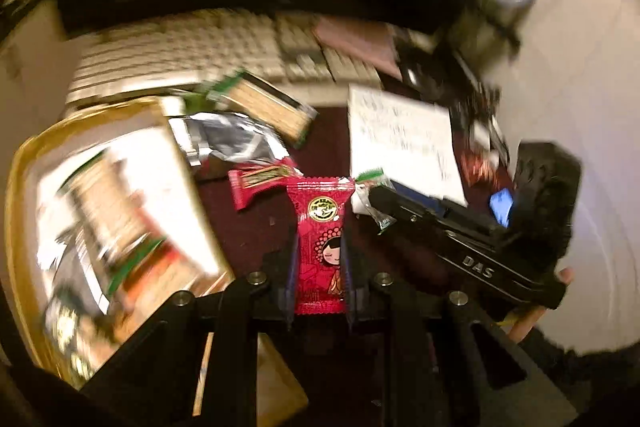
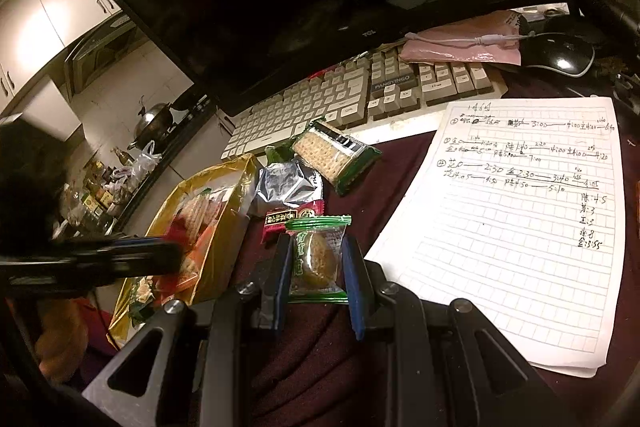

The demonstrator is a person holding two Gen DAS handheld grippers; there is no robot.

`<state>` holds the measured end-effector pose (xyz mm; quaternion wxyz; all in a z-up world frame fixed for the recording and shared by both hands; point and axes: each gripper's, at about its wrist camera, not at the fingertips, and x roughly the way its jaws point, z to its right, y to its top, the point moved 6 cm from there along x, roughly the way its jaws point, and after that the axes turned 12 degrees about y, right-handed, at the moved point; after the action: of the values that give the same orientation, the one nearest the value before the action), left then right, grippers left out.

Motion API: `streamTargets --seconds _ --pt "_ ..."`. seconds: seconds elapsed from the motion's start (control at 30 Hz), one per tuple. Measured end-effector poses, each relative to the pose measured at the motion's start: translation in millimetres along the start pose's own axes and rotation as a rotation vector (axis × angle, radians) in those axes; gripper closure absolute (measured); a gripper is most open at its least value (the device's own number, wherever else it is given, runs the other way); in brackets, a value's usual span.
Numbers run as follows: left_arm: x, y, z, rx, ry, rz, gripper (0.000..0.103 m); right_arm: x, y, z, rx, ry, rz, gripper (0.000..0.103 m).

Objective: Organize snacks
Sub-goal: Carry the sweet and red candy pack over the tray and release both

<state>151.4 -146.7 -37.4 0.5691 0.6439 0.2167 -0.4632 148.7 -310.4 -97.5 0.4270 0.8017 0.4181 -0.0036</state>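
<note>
Our left gripper (image 1: 319, 259) is clenched on a red snack packet (image 1: 320, 243) printed with a cartoon face, the packet standing upright between the two fingers above the dark maroon counter (image 1: 256, 223). Our right gripper (image 2: 314, 259) grasps a clear packet with green ends (image 2: 318, 259), a round brownish pastry showing through its wrapper. Just behind that packet in the right wrist view lies another red packet (image 2: 294, 218), touching a crumpled silver wrapper (image 2: 286, 189), and beyond them a green-edged cracker pack (image 2: 334, 155) leans against the front of the beige keyboard (image 2: 360, 99). To the left sits a gold tray (image 2: 236, 187) already holding several snacks; in the left wrist view it is heavily blurred. A handwritten gridded sheet (image 2: 500, 227) lies on the counter to the right, below a black mouse (image 2: 560, 55) and a pink pouch (image 2: 460, 47).
</note>
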Motion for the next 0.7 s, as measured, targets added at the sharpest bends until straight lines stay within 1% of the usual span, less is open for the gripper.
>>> streamTargets --seconds 0.03,0.1,0.17,0.23,0.27,0.37,0.5,0.57,0.63,0.7 --pt "-10.2 -5.5 -9.8 -0.049 0.018 0.031 0.082 -0.5 0.2 -1.1 -0.005 0.000 0.001 0.079" --pt "-19.1 -9.7 -35.3 -0.125 0.058 0.048 0.083 -1.2 0.4 -5.0 -0.019 0.001 0.004 0.079" --pt "-29.1 -11.8 -68.4 -0.207 0.124 0.069 0.083 0.7 0.0 -13.2 -0.038 0.018 -0.004 0.079" --pt "-39.9 -17.5 -98.2 -0.281 0.166 0.092 0.083 5.5 -1.7 -28.6 -0.063 0.050 -0.023 0.079" --pt "-46.0 -18.9 -115.2 -0.335 0.180 0.110 0.083 8.9 -2.9 -36.0 -0.074 0.068 -0.035 0.079" --pt "-51.1 -23.0 -146.8 -0.425 0.230 0.135 0.083 24.1 -8.8 -65.9 -0.128 0.130 -0.085 0.079" --pt "-42.6 -23.9 -162.0 -0.469 0.261 0.143 0.082 45.8 -17.2 -104.1 -0.218 0.182 -0.151 0.079" --pt "-39.2 -23.5 -166.2 -0.480 0.253 0.145 0.082 55.5 -23.9 -118.5 -0.246 0.210 -0.186 0.079" --pt "-33.3 -22.8 -170.5 -0.496 0.253 0.141 0.082 65.5 -30.5 -130.3 -0.272 0.224 -0.221 0.079" --pt "-27.1 -24.9 -175.8 -0.505 0.272 0.129 0.082 75.3 -38.3 -138.3 -0.299 0.226 -0.258 0.079"
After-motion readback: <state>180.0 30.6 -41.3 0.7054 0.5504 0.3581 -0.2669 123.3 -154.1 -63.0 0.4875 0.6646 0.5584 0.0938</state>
